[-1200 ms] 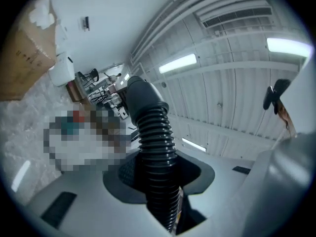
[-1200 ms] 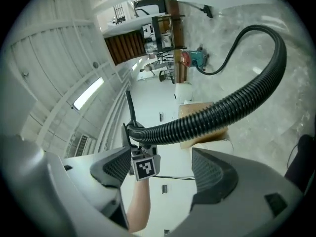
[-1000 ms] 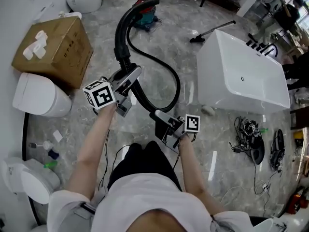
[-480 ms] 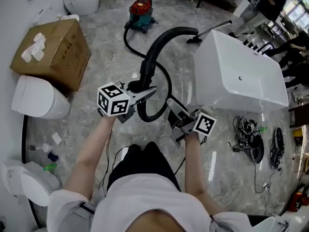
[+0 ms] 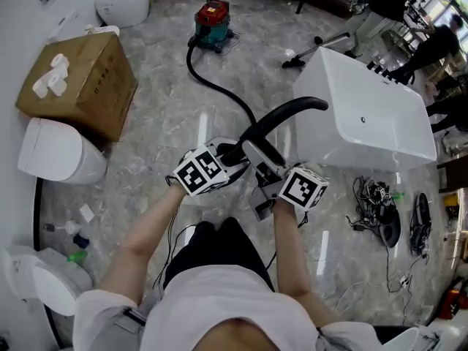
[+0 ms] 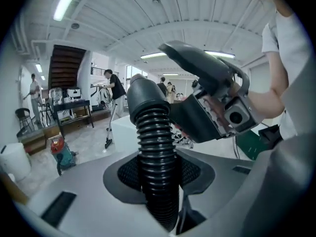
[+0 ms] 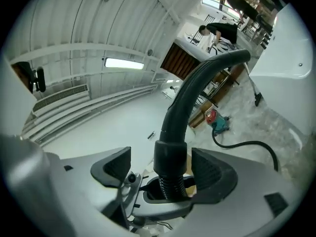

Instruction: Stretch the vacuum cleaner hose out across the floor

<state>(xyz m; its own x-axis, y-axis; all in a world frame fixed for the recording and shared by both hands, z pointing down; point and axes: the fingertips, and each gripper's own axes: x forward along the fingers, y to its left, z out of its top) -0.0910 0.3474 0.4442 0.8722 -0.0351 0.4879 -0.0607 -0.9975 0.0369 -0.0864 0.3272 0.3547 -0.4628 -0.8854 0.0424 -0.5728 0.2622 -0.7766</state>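
Left hand-held gripper over seemingly marble floor

Head view: the hose is running in under the two marker cubes, which are hiding the stretch being gripped. A toilet at lower left is being cut off by the frame edge. People at upper right are appearing too blurred to describe. Left gripper view: the hose's lower part is vanishing behind the left tongs.

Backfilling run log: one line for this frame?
left gripper: shut on hose | right gripper: open, hose between jaws | hose: end raised, rest curves across floor to vacuum cleaner
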